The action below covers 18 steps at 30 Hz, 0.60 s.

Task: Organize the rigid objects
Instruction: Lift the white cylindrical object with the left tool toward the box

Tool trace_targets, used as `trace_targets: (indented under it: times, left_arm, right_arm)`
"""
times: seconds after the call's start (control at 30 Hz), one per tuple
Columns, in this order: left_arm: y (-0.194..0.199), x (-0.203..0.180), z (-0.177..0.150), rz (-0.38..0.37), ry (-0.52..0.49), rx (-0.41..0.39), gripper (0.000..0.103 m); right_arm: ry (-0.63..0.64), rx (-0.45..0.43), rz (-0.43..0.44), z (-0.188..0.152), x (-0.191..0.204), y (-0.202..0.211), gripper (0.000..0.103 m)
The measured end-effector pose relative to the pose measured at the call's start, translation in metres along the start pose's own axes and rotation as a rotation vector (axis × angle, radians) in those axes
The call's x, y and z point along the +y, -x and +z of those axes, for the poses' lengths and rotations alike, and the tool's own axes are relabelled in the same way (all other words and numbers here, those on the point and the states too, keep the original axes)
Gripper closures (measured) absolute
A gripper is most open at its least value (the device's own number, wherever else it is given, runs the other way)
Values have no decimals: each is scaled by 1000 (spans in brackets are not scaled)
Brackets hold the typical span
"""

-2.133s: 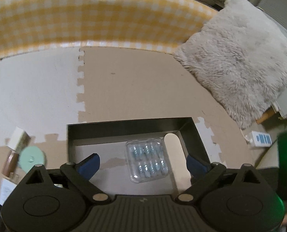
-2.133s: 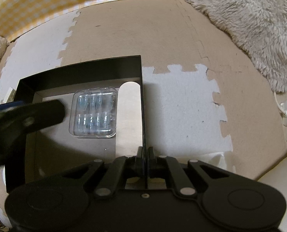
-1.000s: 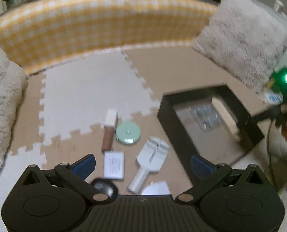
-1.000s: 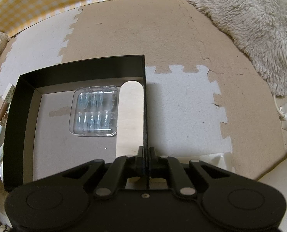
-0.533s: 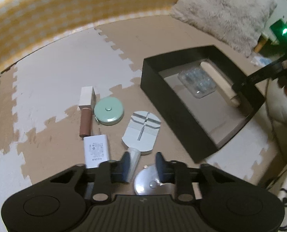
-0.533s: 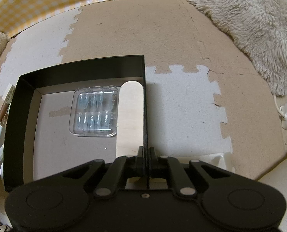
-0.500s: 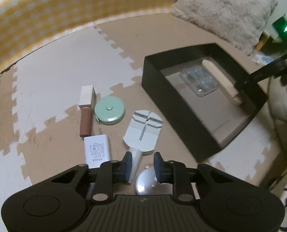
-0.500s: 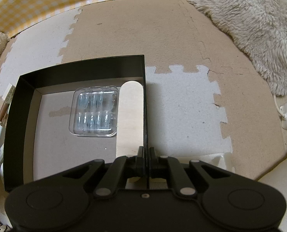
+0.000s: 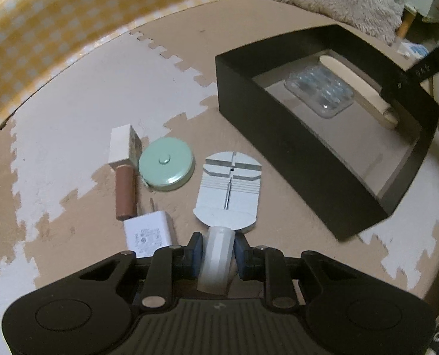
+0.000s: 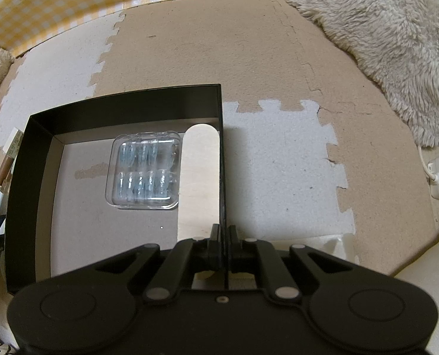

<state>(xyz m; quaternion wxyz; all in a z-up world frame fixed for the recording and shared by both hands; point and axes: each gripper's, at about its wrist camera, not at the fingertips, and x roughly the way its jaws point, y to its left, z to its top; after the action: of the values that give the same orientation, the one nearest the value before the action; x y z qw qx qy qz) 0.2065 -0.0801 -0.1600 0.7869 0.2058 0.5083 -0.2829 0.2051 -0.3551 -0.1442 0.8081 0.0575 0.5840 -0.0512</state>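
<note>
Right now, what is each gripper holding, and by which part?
The left gripper grips the white watch tool by its handle. The right gripper pinches the black box by its side wall.

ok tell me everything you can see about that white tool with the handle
The white tool looks like pale plastic: a flat slotted plate with rounded ends, grooves across it, a thin metal pin along its middle, and a stubby faceted handle. It lies flat on the mat, handle towards the camera. The left claw is shut on the handle, a blue pad on each side. It sits between the green disc and the black box, touching neither.
</note>
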Motion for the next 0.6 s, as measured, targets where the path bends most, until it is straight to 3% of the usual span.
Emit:
trace_targets:
  times: [0.23,0.37,0.6]
  left_arm:
    - [7,2,0,5,40,-33,81]
    - [33,-1,7,27,31,-125,82]
    - [75,-12,14,-8,19,-263,82]
  right_arm:
    - [0,0,0,0,0,0,97]
    - [1,0,-1,0,0,0,97]
    - [1,0,-1,0,0,0,97]
